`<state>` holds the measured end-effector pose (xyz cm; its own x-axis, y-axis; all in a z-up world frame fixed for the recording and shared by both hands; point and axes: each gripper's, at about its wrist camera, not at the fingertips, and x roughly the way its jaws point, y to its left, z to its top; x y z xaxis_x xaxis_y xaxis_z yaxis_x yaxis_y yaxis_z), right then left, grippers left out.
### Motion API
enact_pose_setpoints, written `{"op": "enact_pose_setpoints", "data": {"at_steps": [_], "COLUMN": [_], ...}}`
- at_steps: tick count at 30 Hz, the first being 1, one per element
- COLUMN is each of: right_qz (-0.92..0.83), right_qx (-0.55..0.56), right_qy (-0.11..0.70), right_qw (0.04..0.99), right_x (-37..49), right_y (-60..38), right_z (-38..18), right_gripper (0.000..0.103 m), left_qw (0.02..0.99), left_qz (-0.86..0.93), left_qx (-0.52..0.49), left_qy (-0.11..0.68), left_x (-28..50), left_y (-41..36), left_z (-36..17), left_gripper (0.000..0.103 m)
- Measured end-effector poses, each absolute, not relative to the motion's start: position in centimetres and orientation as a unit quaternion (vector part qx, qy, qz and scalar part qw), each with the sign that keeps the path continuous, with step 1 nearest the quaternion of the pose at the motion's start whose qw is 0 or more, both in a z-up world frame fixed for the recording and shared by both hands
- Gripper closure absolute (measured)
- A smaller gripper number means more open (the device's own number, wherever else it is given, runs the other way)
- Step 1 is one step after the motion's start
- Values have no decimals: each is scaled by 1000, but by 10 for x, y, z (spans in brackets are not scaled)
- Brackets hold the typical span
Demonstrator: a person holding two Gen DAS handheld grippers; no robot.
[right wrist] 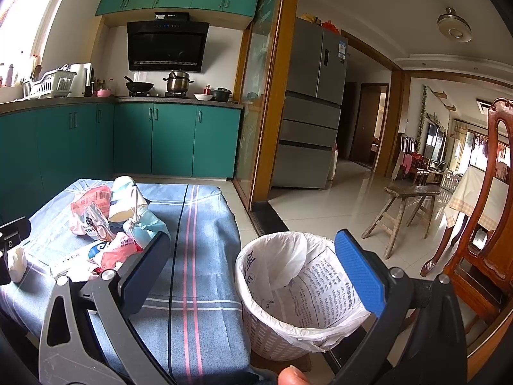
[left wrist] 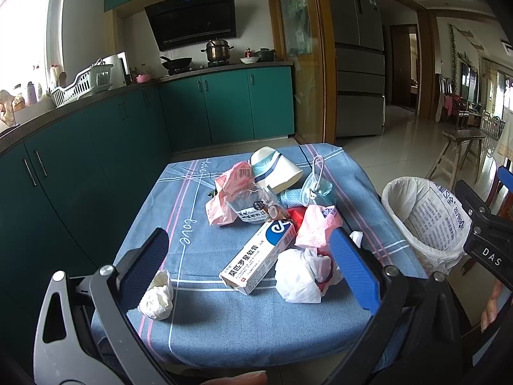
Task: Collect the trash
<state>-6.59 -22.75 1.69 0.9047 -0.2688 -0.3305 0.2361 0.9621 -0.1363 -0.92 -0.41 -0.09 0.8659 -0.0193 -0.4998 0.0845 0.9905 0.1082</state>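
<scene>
Nothing is held yet: both the left gripper [left wrist: 253, 269] and right gripper [right wrist: 256, 276] are spread wide; the ointment box [left wrist: 258, 255], beside the lined bin [left wrist: 426, 215], awaits grasping.

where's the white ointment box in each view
Left wrist: ointment box at centre, lying on the blue cloth between the open fingers.
Right wrist: ointment box at lower left, partly hidden behind pink wrappers.
Shared landmark: lined waste basket right of the table.

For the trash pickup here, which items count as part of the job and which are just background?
Job: crumpled tissue, ointment box, white bag, pink bags, paper cup, face mask, lined bin.

Background: pot, wok, dish rack, fridge, stool.
</scene>
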Motion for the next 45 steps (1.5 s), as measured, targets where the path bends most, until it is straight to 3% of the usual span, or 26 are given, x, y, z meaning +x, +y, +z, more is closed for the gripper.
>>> {"op": "enact_pose_setpoints", "data": {"at_steps": [30, 35, 45], "right_qz": [-122, -67, 142], "right_qx": [-40, -21, 27], "right_qy": [186, 230, 326], "right_qw": [974, 971, 934], "right_x": [-62, -50, -10], "right_y": [-229, -222, -159], "right_z": [13, -1, -54], "right_gripper": [3, 3, 3], "left_qw": [963, 963, 930], "left_qz": [-17, 45, 86], "left_qx": [67, 63, 37], "left_qy": [261, 257, 355], "left_x": [-5, 4, 11], "left_y": [-1, 29, 110], "left_z": [-5, -10, -65], "left_gripper": [3, 3, 3]}}
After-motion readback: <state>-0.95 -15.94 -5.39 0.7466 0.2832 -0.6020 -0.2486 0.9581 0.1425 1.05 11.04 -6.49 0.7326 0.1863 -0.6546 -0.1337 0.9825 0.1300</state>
